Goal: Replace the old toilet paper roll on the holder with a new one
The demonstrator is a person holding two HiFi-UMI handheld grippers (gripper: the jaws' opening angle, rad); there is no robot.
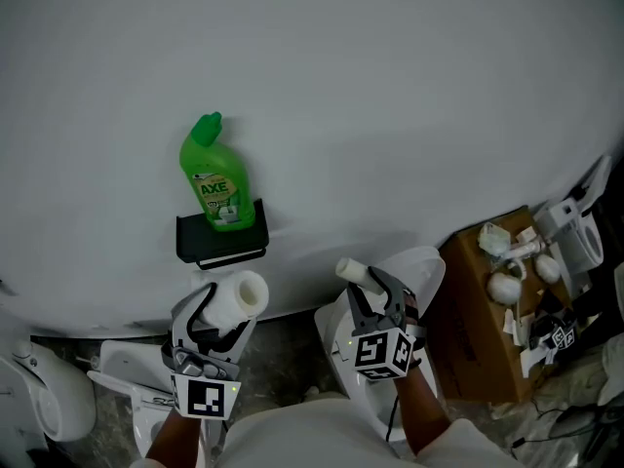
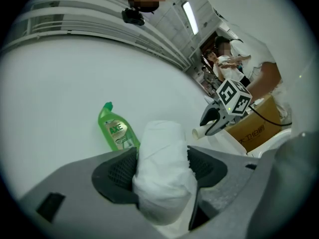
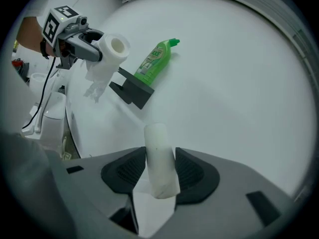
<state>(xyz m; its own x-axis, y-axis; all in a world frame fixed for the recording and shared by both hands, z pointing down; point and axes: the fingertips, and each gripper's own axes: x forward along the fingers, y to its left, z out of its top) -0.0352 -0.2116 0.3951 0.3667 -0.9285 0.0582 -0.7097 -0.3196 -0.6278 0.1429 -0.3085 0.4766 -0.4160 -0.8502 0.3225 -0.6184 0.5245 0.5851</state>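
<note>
My left gripper [image 1: 226, 322] is shut on a full white toilet paper roll [image 1: 237, 298], seen up close between the pads as the roll [image 2: 163, 171]. My right gripper [image 1: 375, 295] is shut on a thin, nearly bare white paper tube [image 1: 353, 272], the old roll [image 3: 160, 158]. On the white wall hangs the black holder [image 1: 221, 239], up and to the left of both grippers, with a green cleaner bottle [image 1: 214, 175] standing on its shelf. In the right gripper view the left gripper [image 3: 87, 46] holds the new roll [image 3: 109, 51] just left of the holder [image 3: 132, 89].
A white toilet [image 1: 421, 271] sits below the right gripper. At the right stands a brown cardboard box [image 1: 483, 320] with white scraps on top. A white fixture [image 1: 49, 398] stands at the lower left. The wall above the bottle is plain white.
</note>
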